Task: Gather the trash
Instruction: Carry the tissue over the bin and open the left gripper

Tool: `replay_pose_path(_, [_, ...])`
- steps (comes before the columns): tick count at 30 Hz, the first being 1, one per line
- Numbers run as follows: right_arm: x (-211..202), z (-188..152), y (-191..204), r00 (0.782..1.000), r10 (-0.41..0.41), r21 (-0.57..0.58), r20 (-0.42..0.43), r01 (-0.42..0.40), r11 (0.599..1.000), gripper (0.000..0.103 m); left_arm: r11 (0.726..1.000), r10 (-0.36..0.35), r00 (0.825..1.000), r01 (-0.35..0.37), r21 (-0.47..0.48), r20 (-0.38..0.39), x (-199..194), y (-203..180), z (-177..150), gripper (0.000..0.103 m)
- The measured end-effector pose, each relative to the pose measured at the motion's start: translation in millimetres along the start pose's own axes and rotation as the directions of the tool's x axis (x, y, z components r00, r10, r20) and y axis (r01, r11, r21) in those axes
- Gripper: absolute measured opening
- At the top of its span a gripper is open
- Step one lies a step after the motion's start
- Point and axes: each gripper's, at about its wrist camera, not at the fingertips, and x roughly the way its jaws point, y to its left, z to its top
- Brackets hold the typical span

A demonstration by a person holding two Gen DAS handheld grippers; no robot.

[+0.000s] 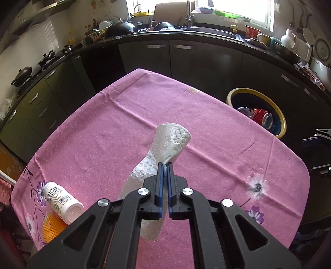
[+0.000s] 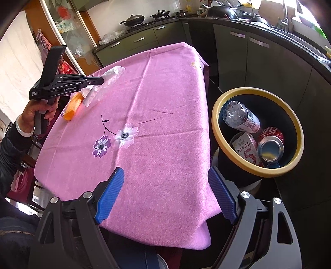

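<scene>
Bottle point(image 1: 63, 203) beside left gripper point(image 1: 164, 165) clamping paper towel point(image 1: 165, 144).

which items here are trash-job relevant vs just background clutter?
Job:
paper towel, in left gripper
white bottle
orange foam sleeve
bin
right gripper, empty

Background:
pink tablecloth
wok
dishes by sink
</scene>
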Motion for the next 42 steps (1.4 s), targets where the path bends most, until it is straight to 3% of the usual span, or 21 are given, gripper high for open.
replay_pose_path(11, [-30.4, -34.2, -12.5, 0.999, 0.007, 0.039, 0.033, -0.008, 0.999, 0.084, 0.982, -0.111, 0.992, 0.101, 0.157, 0.058, -19.4, -93.5, 51.0, 0.003])
replay_pose_path(19, [-52.7, -63.2, -32.0, 0.998, 0.005, 0.091, 0.064, -0.011, 0.996, 0.084, 0.922, -0.245, 0.968, 0.218, 0.320, 0.046, 1.3, -200.0, 106.2, 0.003])
replay_pose_path(22, [-57.8, -71.3, -43.2, 0.998, -0.004, 0.125, 0.068, -0.005, 0.992, 0.084, 0.900, -0.274, 0.961, 0.250, 0.357, 0.019, 23.4, -236.3, 126.1, 0.003])
replay_pose_path(26, [-63.7, -81.8, -55.6, 0.997, -0.012, 0.162, 0.071, 0.001, 0.987, 0.084, 0.893, -0.282, 0.959, 0.272, 0.358, -0.025, 65.5, -268.5, 147.2, 0.004])
replay_pose_path(35, [-65.4, -87.2, -66.1, 0.997, -0.017, 0.202, 0.072, 0.002, 0.979, 0.085, 0.922, -0.236, 0.967, 0.254, 0.293, -0.098, 149.5, -296.9, 160.0, 0.005])
replay_pose_path(37, [-63.6, -85.7, -65.6, 0.998, -0.016, 0.200, 0.067, 0.003, 0.980, 0.085, 0.927, -0.217, 0.969, 0.242, 0.285, -0.118, 158.9, -297.1, 157.1, 0.015])
replay_pose_path(39, [-63.0, -84.9, -62.9, 0.998, -0.011, 0.189, 0.065, -0.002, 0.982, 0.085, 0.930, -0.227, 0.966, 0.252, 0.269, -0.119, 155.4, -291.8, 151.1, 0.034])
replay_pose_path(42, [-61.5, -84.6, -59.4, 0.998, -0.002, 0.178, 0.064, -0.009, 0.984, 0.085, 0.930, -0.237, 0.968, 0.249, 0.271, -0.078, 127.6, -276.8, 138.6, 0.047])
